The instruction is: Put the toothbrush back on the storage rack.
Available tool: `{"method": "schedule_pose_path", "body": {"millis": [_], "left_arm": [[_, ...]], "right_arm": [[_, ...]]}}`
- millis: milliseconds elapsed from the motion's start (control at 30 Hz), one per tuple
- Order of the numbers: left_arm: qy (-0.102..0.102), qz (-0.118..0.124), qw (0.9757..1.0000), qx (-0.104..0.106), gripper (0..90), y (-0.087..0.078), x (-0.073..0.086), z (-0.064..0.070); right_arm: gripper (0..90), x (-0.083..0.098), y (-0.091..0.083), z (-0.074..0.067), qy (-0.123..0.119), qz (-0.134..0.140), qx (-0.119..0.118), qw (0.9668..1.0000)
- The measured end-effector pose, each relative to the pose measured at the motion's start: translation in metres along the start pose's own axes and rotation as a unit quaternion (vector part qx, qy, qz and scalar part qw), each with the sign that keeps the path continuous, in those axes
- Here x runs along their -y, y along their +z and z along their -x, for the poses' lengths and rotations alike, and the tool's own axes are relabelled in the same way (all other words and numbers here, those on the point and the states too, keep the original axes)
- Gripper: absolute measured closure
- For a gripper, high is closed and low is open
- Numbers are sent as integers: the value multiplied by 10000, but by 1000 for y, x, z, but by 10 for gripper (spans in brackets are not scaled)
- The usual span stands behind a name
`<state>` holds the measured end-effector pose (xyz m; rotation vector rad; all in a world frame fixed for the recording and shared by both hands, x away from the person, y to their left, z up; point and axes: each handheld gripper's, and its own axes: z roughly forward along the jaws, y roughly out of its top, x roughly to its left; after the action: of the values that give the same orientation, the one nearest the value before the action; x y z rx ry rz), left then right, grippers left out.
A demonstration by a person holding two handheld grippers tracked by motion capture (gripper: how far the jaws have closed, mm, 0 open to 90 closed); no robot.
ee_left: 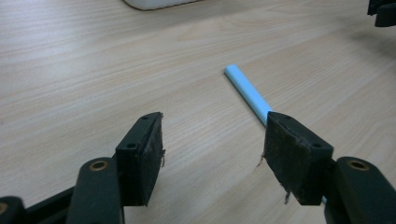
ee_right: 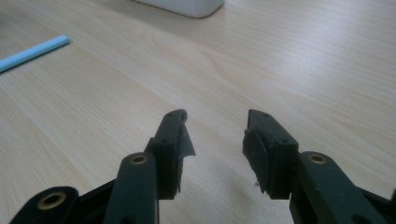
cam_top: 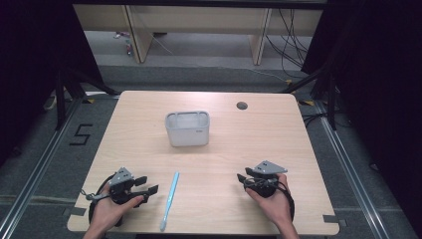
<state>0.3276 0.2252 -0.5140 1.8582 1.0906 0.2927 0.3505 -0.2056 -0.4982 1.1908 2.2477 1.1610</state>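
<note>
A long light-blue stick (cam_top: 169,200), like a toothbrush handle, lies flat on the wooden table (cam_top: 249,134) near its front edge, between my two hands. My left gripper (cam_top: 148,185) rests just left of it, jaws open and empty. In the left gripper view the blue stick (ee_left: 246,91) runs behind the right-hand jaw, outside the gap of the left gripper (ee_left: 212,144). My right gripper (cam_top: 242,180) sits at the front right, well apart from the stick. In the right gripper view the right gripper (ee_right: 215,135) is open over bare wood, with the stick's end (ee_right: 32,52) far left.
A white box-shaped holder (cam_top: 187,128) stands upright at the table's middle, beyond the stick. A round cable hole (cam_top: 242,105) sits at the back right. Black curtains flank the table, and cables lie on the floor behind it.
</note>
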Motion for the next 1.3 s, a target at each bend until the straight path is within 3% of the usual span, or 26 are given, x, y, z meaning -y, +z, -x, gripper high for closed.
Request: {"method": "schedule_pose_path", "body": {"millis": [33, 133, 233, 300, 333, 433, 467, 500, 533, 567, 667, 733, 867, 900, 933, 967, 1000, 1033, 1133, 1167, 1200, 1233, 1267, 1300], "left_arm": [[38, -34, 10000, 20, 372, 0, -2, 1], [89, -100, 9999, 30, 372, 1, -8, 4], [1, -214, 9998, 37, 377, 3, -14, 8], [24, -477, 9989, -16, 393, 5, -21, 12], [72, -587, 9982, -35, 399, 4, -23, 14], [29, -730, 9973, -14, 407, 5, -28, 17], [16, -815, 9967, -58, 409, 5, -31, 19], [33, -902, 9959, -47, 414, 6, -34, 20], [74, -1116, 9937, -103, 421, 7, -40, 23], [74, -1116, 9937, -103, 420, 7, -40, 23], [146, -1498, 9883, -232, 418, 10, -48, 29], [196, -1640, 9857, -319, 417, 13, -53, 32], [317, -2015, 9783, -375, 417, 19, -63, 40], [346, -2115, 9760, -392, 417, 21, -65, 42], [387, -2321, 9710, -426, 417, 25, -69, 47], [387, -2321, 9710, -426, 416, 25, -69, 47], [429, -2517, 9658, -441, 420, 30, -71, 52], [429, -2517, 9658, -441, 427, 30, -71, 52], [407, -2716, 9606, -417, 435, 40, -73, 56], [389, -2884, 9559, -387, 449, 47, -73, 58], [344, -2963, 9536, -402, 455, 50, -72, 59], [344, -2963, 9536, -402, 461, 50, -72, 59], [355, -3027, 9514, -453, 461, 53, -72, 60], [302, -3151, 9474, -482, 478, 58, -71, 62]], "right_arm": [[575, 0, 1, 3, -126, -27, -9, 9999], [574, 2, -1, 4, -63, -150, 64, 9998], [568, 2, -1, 6, -68, -261, 25, 9996], [565, 2, -2, 7, 21, -321, -40, 9995], [565, 2, -3, 9, -118, -308, 93, 9994], [563, 1, -5, 9, -83, -418, 48, 9991], [563, 0, -6, 9, -81, -423, 140, 9990], [563, 0, -6, 10, -104, -460, 56, 9989], [563, -1, -7, 8, 77, -533, 21, 9985], [563, -1, -7, 8, 77, -533, 21, 9985], [564, -2, -7, 10, -81, -460, 62, 9989], [564, -3, -9, 7, 60, -513, 114, 9986], [564, -4, -10, 5, 45, -519, 85, 9986], [564, -4, -9, 6, -47, -462, 67, 9989], [564, -5, -9, 4, -58, -445, 32, 9990], [564, -5, -9, 4, -44, -489, 25, 9988], [564, -5, -9, 3, 14, -481, 29, 9988], [564, -6, -9, 2, 95, -543, 0, 9985], [564, -6, -9, 2, 91, -535, -71, 9985], [564, -6, -9, 4, -19, -465, -33, 9989], [563, -6, -9, 5, -9, -471, -47, 9989], [564, -6, -8, 5, -37, -425, -62, 9991], [564, -6, -8, 5, -37, -425, -62, 9991], [564, -6, -9, 4, 87, -469, -86, 9988]]}}
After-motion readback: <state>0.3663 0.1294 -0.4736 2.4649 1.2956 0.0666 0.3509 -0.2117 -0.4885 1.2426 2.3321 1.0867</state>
